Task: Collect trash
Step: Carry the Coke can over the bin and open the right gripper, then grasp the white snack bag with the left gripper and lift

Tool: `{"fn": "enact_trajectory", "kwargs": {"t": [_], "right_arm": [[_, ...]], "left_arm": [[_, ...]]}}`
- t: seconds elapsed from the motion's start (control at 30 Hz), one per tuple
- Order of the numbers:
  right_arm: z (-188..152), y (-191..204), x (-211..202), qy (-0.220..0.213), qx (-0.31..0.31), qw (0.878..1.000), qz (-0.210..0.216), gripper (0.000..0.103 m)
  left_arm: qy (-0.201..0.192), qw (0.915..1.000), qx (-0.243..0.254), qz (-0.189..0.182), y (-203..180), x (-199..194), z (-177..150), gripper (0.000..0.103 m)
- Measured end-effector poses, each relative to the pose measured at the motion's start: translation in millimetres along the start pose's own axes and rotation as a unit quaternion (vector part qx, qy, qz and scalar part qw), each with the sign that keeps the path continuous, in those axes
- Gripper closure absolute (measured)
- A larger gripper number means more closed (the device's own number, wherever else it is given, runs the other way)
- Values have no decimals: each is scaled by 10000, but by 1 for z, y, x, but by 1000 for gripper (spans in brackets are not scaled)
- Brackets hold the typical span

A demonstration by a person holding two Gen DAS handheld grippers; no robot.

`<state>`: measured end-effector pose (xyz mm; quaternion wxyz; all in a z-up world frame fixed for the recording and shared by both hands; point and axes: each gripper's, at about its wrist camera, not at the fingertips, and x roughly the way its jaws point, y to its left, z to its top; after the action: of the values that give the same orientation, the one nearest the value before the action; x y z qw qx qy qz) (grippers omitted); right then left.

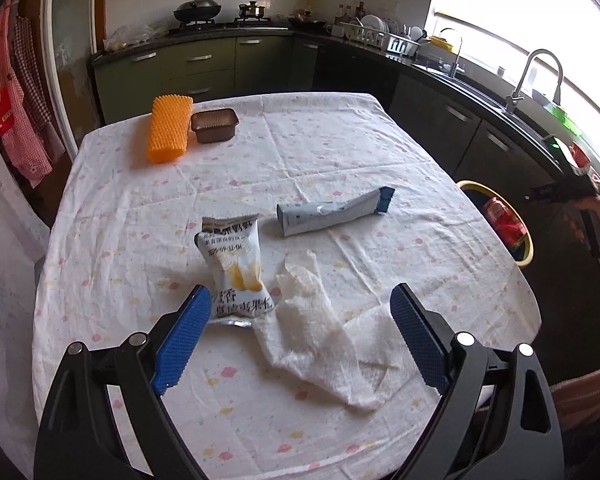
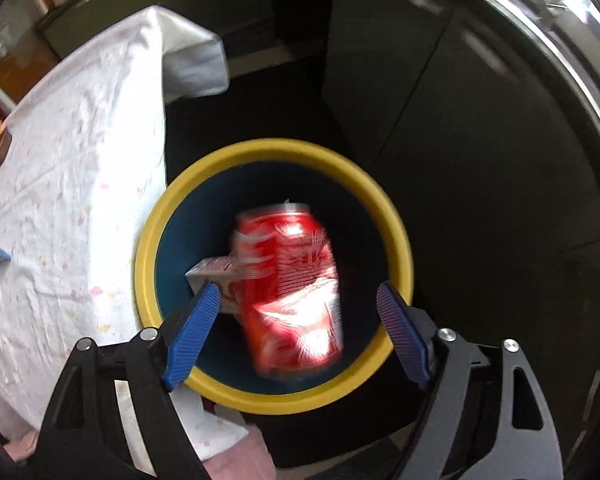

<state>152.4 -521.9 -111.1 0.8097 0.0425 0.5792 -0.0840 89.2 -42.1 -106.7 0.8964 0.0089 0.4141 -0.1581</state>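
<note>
The left gripper [image 1: 300,312] is hovering, jaws apart, over a snack wrapper [image 1: 232,268] and tissue [image 1: 320,336] on the tabletop [image 1: 340,140]. Only the right view shows the right gripper [image 2: 296,308] gaping empty above a red can [image 2: 292,288] inside the yellow-rimmed bin [image 2: 396,224].

Kitchen table items, by colour

White tablecloth [image 1: 340,148] with pastel floral dots; orange nubbed brush [image 1: 170,130]; brown tray [image 1: 214,125]; yellow-rimmed bin [image 2: 396,220], dark blue inside; blurred red can [image 2: 296,288], possibly white-lettered; blue gripper pads [image 1: 184,340].
</note>
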Motion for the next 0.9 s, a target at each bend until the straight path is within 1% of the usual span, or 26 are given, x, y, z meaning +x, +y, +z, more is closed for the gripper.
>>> {"fn": "enact_trajectory", "kwargs": {"t": [0.1,0.17,0.3,0.4,0.47,0.57,0.67,0.7,0.77,0.83,0.9], "right_arm": [[-23,12,-19,-324,-136,9992,191,26],[-41,24,-27,-417,-257,9978,437,26],[-73,49,-42,-577,-666,9946,549,26],[-86,60,-49,-620,-799,9918,778,26],[-91,64,-52,-652,-877,9906,827,26],[-93,67,-52,-690,-949,9891,887,25],[-98,69,-53,-740,-977,9879,948,24],[-99,68,-55,-744,-984,9877,965,24],[-100,69,-54,-736,-997,9872,1008,24],[-102,71,-52,-724,-1020,9868,1027,23],[-103,73,-50,-700,-1036,9866,1050,23]], "left_arm": [[-12,9999,-64,81,-2,4,5,13],[21,9999,-105,133,-2,7,8,13],[159,9989,-113,431,-1,17,15,13],[263,9974,-139,651,2,25,18,13],[370,9959,-133,819,4,32,19,13],[496,9939,-111,978,7,43,21,13],[628,9915,-201,1119,13,55,22,13],[674,9900,-288,1206,17,60,23,13],[712,9890,-429,1221,23,66,24,13],[746,9861,-569,1372,31,73,26,14],[778,9845,-657,1424,37,80,28,19]]}}
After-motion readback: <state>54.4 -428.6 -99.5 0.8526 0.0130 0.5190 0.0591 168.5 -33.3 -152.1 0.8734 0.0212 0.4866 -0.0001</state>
